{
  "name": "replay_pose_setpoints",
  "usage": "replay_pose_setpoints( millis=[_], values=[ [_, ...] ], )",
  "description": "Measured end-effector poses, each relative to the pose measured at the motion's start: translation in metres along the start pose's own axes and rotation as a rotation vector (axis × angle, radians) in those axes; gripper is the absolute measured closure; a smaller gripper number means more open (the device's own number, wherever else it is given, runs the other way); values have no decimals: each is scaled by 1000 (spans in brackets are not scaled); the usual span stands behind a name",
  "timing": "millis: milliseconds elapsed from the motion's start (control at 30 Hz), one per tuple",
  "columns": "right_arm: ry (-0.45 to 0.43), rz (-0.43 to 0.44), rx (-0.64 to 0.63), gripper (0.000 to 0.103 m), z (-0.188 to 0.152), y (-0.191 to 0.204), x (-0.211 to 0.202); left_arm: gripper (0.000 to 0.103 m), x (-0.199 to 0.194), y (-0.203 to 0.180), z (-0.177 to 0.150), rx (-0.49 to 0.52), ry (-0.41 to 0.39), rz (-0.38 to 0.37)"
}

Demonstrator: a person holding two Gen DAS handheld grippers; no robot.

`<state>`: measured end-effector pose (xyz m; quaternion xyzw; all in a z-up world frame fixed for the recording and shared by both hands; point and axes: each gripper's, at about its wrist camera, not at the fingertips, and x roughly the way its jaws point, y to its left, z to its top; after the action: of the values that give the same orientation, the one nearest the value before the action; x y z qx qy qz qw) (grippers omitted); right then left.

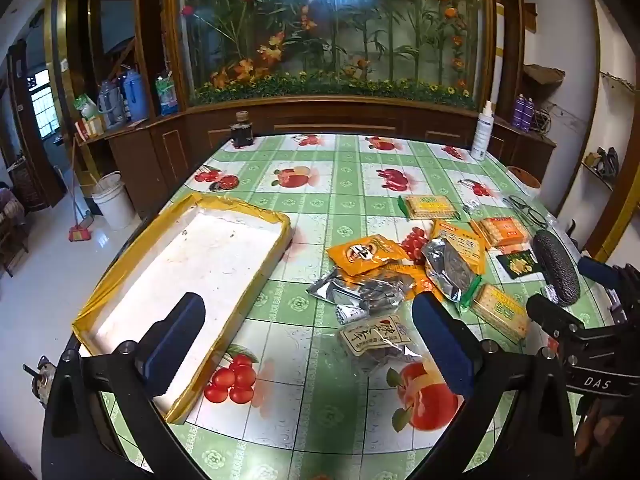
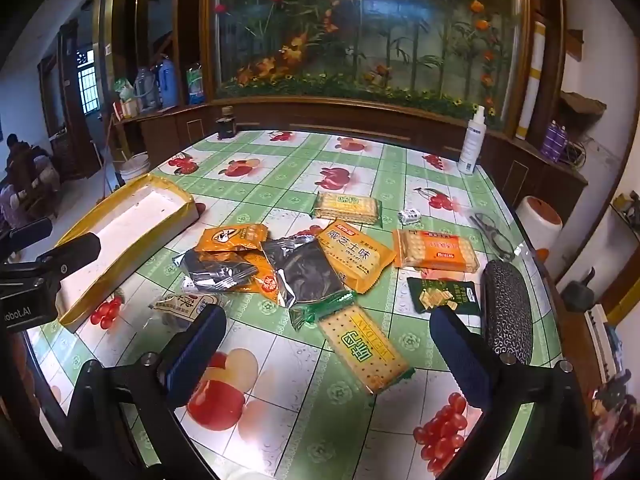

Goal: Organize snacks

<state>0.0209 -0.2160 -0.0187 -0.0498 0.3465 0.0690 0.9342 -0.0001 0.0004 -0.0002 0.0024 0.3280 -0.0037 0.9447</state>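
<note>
A pile of snack packs lies on the fruit-print tablecloth: orange packs [image 1: 366, 254] [image 2: 354, 254], silver foil packs [image 1: 448, 270] [image 2: 304, 270], green-ended cracker packs [image 1: 500, 312] [image 2: 366, 348] and a clear beige-labelled pack [image 1: 378, 338] [image 2: 184, 306]. A white tray with yellow rim [image 1: 256, 276] [image 2: 132, 258] lies to the left, empty. My left gripper [image 1: 310, 344] is open above the table, the clear pack between its fingers. My right gripper [image 2: 330, 356] is open over the near cracker pack.
A black textured case [image 1: 556, 266] [image 2: 506, 312], a small dark green packet [image 2: 444, 294] and glasses [image 2: 494, 236] lie at the right. A white spray bottle [image 2: 472, 142] and a dark jar [image 2: 226, 124] stand at the far edge. A cabinet with flower display stands behind.
</note>
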Motion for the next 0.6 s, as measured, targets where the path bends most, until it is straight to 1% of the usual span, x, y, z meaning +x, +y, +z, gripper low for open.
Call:
replay_pose_setpoints(
  millis=[67, 133, 200, 233, 267, 333, 500, 600],
  values=[
    [-8, -10, 0, 0, 1, -1, 1, 0, -3, 1, -2, -8, -5, -5],
    [-12, -26, 2, 0, 1, -1, 3, 0, -6, 2, -2, 2, -7, 13],
    [-34, -18, -24, 0, 2, 1, -8, 0, -10, 1, -5, 14, -18, 31],
    [-37, -30, -32, 0, 3, 3, -10, 0, -5, -5, 1, 42, 14, 40],
    [-45, -40, -33, 0, 3, 2, -12, 0, -3, -6, 2, 45, 17, 41],
    [-58, -80, -40, 0, 2, 5, -15, 0, -3, -5, 1, 39, 6, 45],
    [-67, -235, -75, 0, 3, 10, -14, 0, 1, -5, -1, 48, 9, 55],
    [-75, -287, -94, 0, 4, 13, -14, 0, 3, -7, -4, 54, 14, 66]
  ],
)
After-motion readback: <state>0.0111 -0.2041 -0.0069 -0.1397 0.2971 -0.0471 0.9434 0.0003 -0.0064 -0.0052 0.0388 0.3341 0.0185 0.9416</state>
